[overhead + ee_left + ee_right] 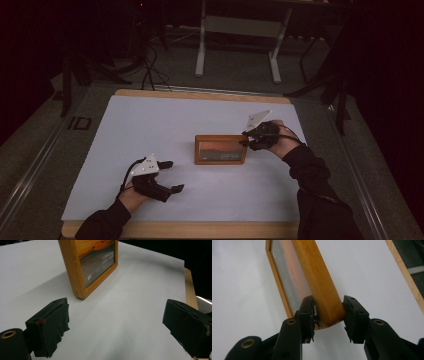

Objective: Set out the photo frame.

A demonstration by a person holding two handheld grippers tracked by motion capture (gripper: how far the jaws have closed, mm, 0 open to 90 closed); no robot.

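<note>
At the frame's right end, the right gripper [329, 312] straddles the upright wooden picture frame [220, 149]. Its jaws sit either side of the top corner; one pad appears to touch the glass face while the other stands just clear of the back, so the hold looks slackened, probably because the frame stands on its own. The left gripper [169, 176] rests wide open and empty on the white sheet [150, 130], the frame well ahead of it near mid-table.
</note>
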